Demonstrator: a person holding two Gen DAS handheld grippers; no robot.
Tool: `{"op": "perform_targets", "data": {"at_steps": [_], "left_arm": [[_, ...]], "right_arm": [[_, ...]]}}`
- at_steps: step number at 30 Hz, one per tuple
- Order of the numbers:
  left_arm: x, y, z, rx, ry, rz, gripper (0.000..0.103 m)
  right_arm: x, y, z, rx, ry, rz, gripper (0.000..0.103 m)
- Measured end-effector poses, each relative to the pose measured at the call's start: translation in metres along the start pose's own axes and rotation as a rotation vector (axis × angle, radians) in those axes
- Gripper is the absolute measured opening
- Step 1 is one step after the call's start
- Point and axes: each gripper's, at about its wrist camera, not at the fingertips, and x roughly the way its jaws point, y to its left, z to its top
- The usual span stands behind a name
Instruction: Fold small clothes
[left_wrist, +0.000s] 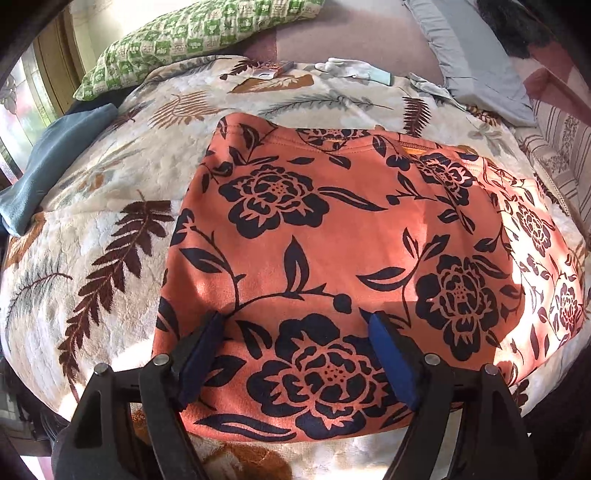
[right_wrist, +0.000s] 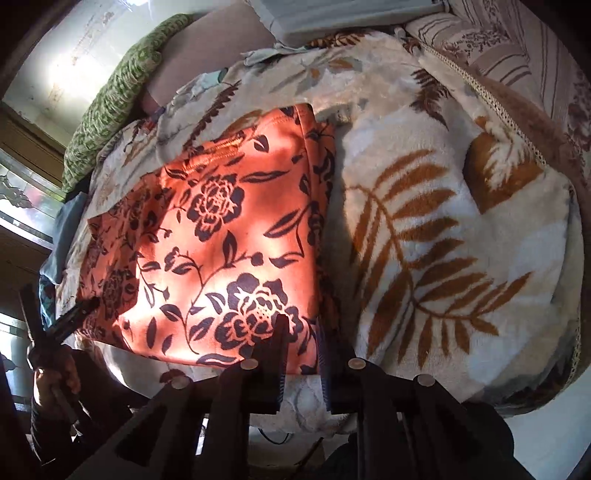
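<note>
An orange garment with dark flower print (left_wrist: 332, 221) lies flat and folded on a cream leaf-patterned blanket (left_wrist: 110, 184). My left gripper (left_wrist: 293, 321) is open, its blue pads wide apart just above the garment's near edge, nothing between them. In the right wrist view the garment (right_wrist: 221, 240) fills the left half. My right gripper (right_wrist: 303, 328) hovers at its near right corner with a narrow gap between the jaws. The flat right edge of the cloth shows in that gap, and the pads do not press on it. The left gripper (right_wrist: 74, 314) appears at far left, held by a hand (right_wrist: 55, 380).
A green checked pillow (left_wrist: 184, 33) and a grey pillow (left_wrist: 480, 66) lie at the head of the bed. A blue cloth (left_wrist: 55, 166) sits at the left edge. Pale gloves (left_wrist: 347, 68) and a small packet (left_wrist: 269, 70) lie beyond the garment. Striped bedding (left_wrist: 561, 147) borders the right.
</note>
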Motion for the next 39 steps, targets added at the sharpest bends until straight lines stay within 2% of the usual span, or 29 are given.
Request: {"op": "perform_targets", "data": {"at_steps": [2, 3, 5, 6, 7, 8, 9, 11, 13, 14, 19, 21, 23, 27, 29, 30, 32, 35, 39], "left_arm": [[-0.002, 0.0, 0.001, -0.006, 0.001, -0.015, 0.081], [-0.003, 0.001, 0.002, -0.013, -0.003, -0.021, 0.081], [-0.007, 0.005, 0.002, -0.044, -0.02, -0.035, 0.081], [-0.009, 0.007, 0.003, -0.065, -0.032, -0.048, 0.081], [-0.009, 0.009, 0.004, -0.084, -0.037, -0.063, 0.081], [-0.009, 0.009, 0.006, -0.098, -0.04, -0.074, 0.081], [-0.008, 0.008, 0.007, -0.107, -0.044, -0.082, 0.081], [-0.008, 0.005, 0.01, -0.108, -0.052, -0.094, 0.081], [-0.01, 0.001, 0.011, -0.095, -0.057, -0.099, 0.081], [-0.012, 0.0, 0.011, -0.088, -0.064, -0.099, 0.081], [-0.021, 0.0, 0.012, -0.1, -0.085, -0.104, 0.081], [-0.028, -0.001, 0.015, -0.104, -0.106, -0.113, 0.081], [-0.036, -0.003, 0.019, -0.101, -0.135, -0.123, 0.081], [-0.041, -0.011, 0.029, -0.083, -0.176, -0.117, 0.081], [-0.025, -0.022, 0.03, -0.042, -0.144, -0.07, 0.084], [-0.011, -0.026, 0.029, -0.024, -0.1, -0.037, 0.084], [0.016, -0.031, 0.022, -0.008, -0.005, -0.017, 0.084], [0.019, -0.042, 0.017, 0.069, -0.042, 0.04, 0.087], [0.019, -0.036, 0.02, 0.042, -0.026, 0.013, 0.087]], "right_arm": [[-0.001, -0.002, 0.011, 0.024, -0.021, 0.011, 0.05], [0.002, -0.005, 0.015, 0.039, -0.015, 0.005, 0.072], [0.011, -0.006, 0.015, 0.049, 0.0, 0.002, 0.073], [0.014, -0.003, 0.011, 0.042, 0.008, 0.001, 0.067], [0.017, 0.0, 0.007, 0.028, 0.009, -0.003, 0.052], [0.018, 0.002, 0.003, 0.018, 0.015, -0.02, 0.042], [0.023, 0.003, 0.0, 0.018, 0.034, -0.047, 0.036], [0.039, 0.004, -0.006, 0.006, 0.073, -0.09, 0.03], [0.045, 0.007, -0.011, -0.007, 0.084, -0.116, 0.014], [0.041, 0.012, -0.012, -0.025, 0.074, -0.125, 0.008], [0.01, 0.026, -0.015, -0.043, 0.01, -0.12, 0.007], [0.017, 0.019, -0.018, -0.025, 0.037, -0.132, 0.007], [0.037, 0.007, -0.024, 0.002, 0.106, -0.136, 0.007], [0.03, -0.001, -0.021, 0.049, 0.079, -0.072, 0.011], [0.016, -0.003, -0.016, 0.056, 0.046, -0.061, 0.011], [0.009, -0.003, -0.012, 0.055, 0.022, -0.061, 0.011], [-0.007, -0.002, -0.002, 0.066, -0.032, -0.047, 0.011], [-0.02, 0.011, 0.023, 0.056, -0.085, 0.057, 0.011], [-0.001, 0.039, 0.057, 0.028, -0.079, 0.21, 0.015]]}}
